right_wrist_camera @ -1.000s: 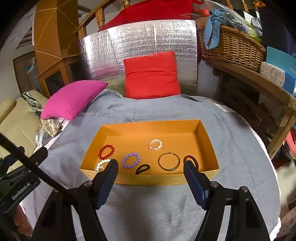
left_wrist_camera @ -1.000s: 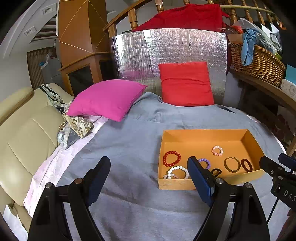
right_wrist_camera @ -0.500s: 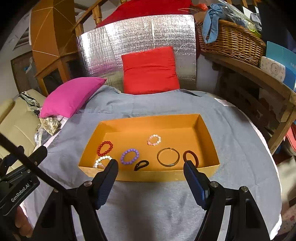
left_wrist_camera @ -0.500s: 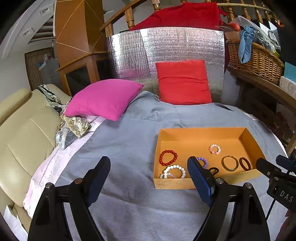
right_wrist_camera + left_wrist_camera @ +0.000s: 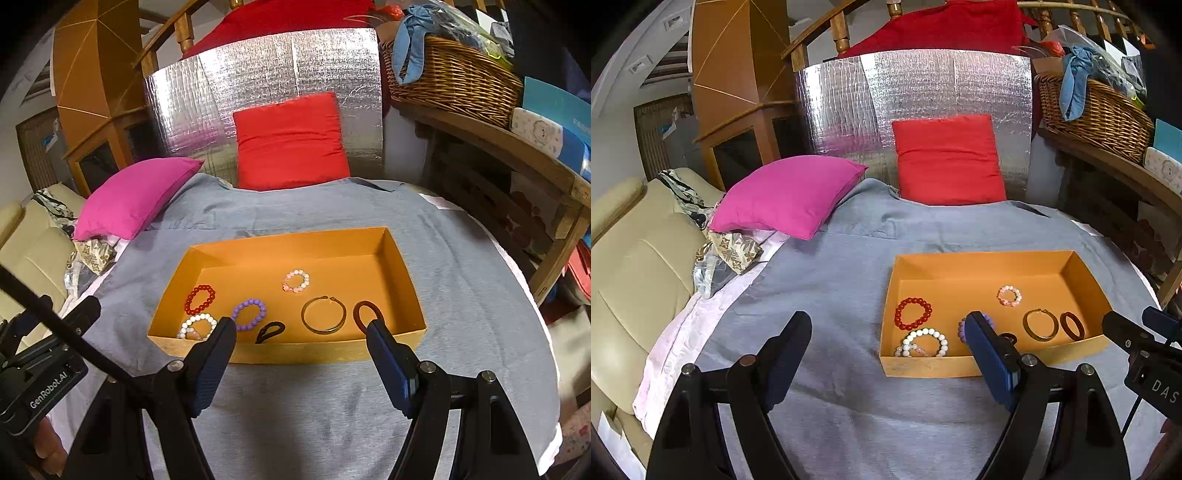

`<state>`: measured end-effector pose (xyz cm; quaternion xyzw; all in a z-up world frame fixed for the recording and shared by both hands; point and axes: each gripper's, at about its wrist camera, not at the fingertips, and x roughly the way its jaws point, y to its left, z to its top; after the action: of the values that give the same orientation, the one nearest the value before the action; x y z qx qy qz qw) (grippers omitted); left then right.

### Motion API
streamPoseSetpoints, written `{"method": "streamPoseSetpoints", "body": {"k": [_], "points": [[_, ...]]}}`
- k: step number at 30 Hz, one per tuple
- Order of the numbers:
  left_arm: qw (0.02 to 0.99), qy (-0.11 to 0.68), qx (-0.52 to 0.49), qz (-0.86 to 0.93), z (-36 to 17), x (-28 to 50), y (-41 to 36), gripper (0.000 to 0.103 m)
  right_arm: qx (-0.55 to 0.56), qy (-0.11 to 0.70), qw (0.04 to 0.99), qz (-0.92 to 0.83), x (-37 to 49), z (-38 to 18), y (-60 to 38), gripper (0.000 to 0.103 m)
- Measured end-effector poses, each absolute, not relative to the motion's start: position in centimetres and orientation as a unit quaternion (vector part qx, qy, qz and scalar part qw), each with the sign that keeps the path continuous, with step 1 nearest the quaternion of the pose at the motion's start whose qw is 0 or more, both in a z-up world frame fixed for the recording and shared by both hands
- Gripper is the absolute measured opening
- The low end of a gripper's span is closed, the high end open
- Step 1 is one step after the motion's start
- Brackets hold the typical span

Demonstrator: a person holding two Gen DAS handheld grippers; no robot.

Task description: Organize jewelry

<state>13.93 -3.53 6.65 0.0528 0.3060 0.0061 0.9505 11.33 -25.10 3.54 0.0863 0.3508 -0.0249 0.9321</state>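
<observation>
Shallow orange cardboard box (image 5: 291, 350) on grey fabric-covered table (image 5: 332, 406); inside it round beaded bracelets: red (image 5: 200, 298), white (image 5: 197, 325), purple (image 5: 248, 314), pink (image 5: 296, 280); thin metal bangle (image 5: 324, 320); left gripper (image 5: 890, 354) and right gripper (image 5: 301, 360) both spread wide, empty, near box's front wall.

Reading "GenRobot.AI" in white letters on the black housing of the left hand-held gripper (image 5: 38, 387), seen at the lower left of the right wrist view. Reading "DAS", cut off by the frame edge, in white on the black housing of the right hand-held gripper (image 5: 1156, 384), at the lower right of the left wrist view. Showing white characters on the blue box on the wooden shelf (image 5: 565, 114), too small and cropped for reading.
</observation>
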Motion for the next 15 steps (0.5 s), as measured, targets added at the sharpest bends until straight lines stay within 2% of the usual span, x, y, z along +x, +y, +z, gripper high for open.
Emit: {"method": "streamPoseSetpoints", "body": {"k": [15], "points": [[0.947, 0.32, 0.042, 0.001, 6.2, 15.6, -4.2, 0.085, 0.089, 0.362, 0.927, -0.025, 12.7, 2.8, -25.2, 0.076]]}}
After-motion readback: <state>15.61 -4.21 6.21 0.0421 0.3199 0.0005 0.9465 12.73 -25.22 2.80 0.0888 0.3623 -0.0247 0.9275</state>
